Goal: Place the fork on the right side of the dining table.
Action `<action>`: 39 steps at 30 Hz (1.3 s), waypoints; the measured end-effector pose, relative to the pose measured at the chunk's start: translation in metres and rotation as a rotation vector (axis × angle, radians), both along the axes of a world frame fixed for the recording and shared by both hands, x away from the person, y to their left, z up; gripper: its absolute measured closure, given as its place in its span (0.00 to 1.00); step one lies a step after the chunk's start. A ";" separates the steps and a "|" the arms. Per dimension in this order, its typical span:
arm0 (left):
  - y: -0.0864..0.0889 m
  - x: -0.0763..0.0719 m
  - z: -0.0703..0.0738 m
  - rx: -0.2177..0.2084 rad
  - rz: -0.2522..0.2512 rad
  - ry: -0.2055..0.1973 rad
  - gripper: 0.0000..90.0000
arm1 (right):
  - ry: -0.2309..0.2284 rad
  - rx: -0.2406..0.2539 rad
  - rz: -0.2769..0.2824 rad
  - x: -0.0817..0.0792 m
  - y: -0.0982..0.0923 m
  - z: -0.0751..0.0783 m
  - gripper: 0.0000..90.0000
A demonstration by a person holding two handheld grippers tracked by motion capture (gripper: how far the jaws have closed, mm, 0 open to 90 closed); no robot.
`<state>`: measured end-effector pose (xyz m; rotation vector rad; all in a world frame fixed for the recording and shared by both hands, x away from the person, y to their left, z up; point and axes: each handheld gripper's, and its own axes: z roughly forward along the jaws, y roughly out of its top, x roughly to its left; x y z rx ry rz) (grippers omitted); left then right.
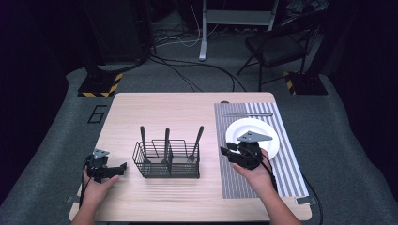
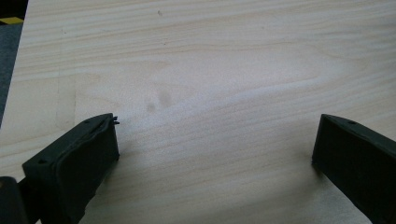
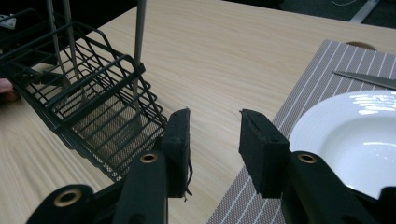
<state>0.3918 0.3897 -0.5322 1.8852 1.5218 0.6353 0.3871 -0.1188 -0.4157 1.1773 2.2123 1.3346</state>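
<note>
- Now the right gripper hangs over the striped placemat's edge, beside the white plate — jaws parted, gripping nothing.
- Just left stands the wire cutlery basket.
- Left gripper — jaws wide apart above bare table.

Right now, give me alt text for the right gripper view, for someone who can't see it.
The right gripper hangs over a wooden table with its jaws apart and nothing between them. A black wire caddy holding upright cutlery sits to its left. A white plate rests on a striped placemat to its right, with a knife beyond the plate.
</note>
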 end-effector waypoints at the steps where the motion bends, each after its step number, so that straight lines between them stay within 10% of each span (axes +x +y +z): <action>1: 0.000 0.000 0.000 0.000 0.000 0.000 0.00 | -0.004 0.003 0.007 0.002 0.003 0.003 0.71; 39: -0.001 0.000 0.000 -0.002 -0.010 -0.003 0.00 | -0.033 0.050 0.138 0.040 0.055 0.045 0.71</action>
